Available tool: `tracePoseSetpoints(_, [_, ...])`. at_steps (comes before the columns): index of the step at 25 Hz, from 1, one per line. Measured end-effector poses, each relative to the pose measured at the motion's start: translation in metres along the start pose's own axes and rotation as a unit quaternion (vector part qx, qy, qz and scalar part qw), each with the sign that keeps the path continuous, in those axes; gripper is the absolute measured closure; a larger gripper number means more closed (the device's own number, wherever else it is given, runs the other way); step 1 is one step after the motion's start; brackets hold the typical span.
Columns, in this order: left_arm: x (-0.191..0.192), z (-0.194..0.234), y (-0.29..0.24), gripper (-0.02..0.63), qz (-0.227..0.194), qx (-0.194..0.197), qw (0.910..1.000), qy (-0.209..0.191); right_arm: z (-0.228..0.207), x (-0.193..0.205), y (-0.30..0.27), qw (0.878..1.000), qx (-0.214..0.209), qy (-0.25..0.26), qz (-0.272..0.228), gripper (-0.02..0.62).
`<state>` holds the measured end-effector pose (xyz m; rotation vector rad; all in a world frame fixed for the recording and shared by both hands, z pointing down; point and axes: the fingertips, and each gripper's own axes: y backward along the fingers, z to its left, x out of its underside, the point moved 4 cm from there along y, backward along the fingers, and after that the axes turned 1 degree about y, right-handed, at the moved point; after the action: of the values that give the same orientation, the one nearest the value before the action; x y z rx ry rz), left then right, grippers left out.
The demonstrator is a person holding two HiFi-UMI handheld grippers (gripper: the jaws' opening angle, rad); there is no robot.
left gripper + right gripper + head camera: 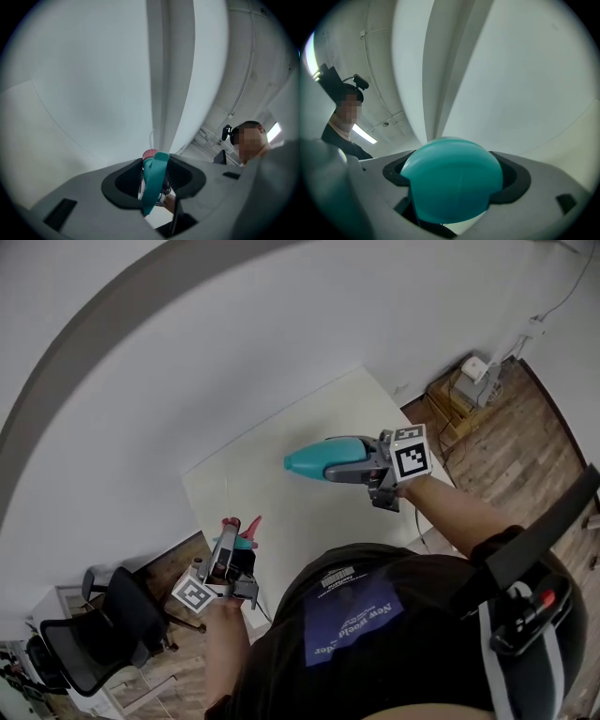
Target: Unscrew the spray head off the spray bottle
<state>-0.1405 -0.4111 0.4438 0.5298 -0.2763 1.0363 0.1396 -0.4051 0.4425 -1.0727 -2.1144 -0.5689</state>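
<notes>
The right gripper (pixel 345 459) is clamped on the smooth, glossy teal plastic spray bottle (pixel 309 461), which lies level with a rounded end jutting past its fingertips, while the left gripper (pixel 232 532), well apart, pinches the detached spray head (pixel 246 538), with teal trigger and ribbed pink nozzle, between partly closed jaws.

Right gripper (pixel 349 463) grips teal bottle (pixel 306 461); left gripper (pixel 229 540) grips spray head (pixel 247 532).

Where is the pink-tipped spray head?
In the head view, the teal-and-pink plastic spray head is lower left, clamped in the left gripper near the white table's edge.
</notes>
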Motion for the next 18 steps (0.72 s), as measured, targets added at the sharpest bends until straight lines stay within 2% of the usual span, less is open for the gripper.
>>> tracePoseSetpoints(8, [-0.0035,0.0044,0.0029,0.463,-0.024,-0.013,0.9992,-0.028,-0.0055,0.0023,0.0021,1.0,0.006,-0.017,-0.016,0.144])
tracePoseSetpoints(18, [0.0009,0.0024,-0.0008,0.463,-0.029,-0.012,0.999,-0.031,-0.0056,0.0007,0.0008,1.0,0.011,-0.017,-0.019,0.144])
